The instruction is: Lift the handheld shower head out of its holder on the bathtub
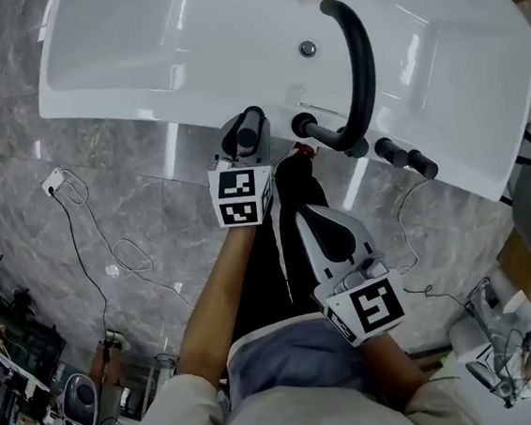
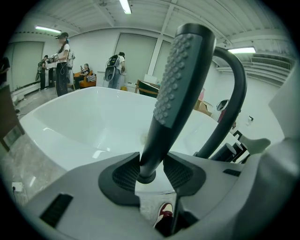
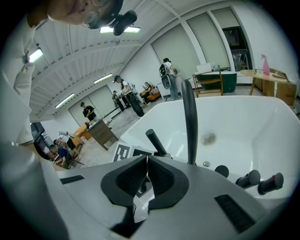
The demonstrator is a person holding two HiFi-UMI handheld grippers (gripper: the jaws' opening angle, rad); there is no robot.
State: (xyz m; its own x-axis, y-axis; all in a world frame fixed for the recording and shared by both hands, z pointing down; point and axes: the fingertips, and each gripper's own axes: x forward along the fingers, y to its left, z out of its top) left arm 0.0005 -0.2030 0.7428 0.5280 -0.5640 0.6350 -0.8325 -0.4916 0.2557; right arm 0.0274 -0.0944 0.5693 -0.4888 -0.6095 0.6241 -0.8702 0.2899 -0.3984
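**Shower Head Straddled, Not Yet Gripped**

The shower head point(image 2: 183, 79) is seen upright at the near rim of the bathtub point(image 1: 134, 41). Its smooth lower stem is flanked by the left tongs point(image 2: 152, 172), which are spread wide and not seen pressing. The right tongs point(image 3: 146, 174) are all but closed and empty. A rigid, fairly light piece is judged; the studded grip should be preferred over the slick stem.

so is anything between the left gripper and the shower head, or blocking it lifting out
Nothing visible. The shower head stands between the left gripper's open jaws, and the space above it is free. The curved spout stands off to the side, apart from it.
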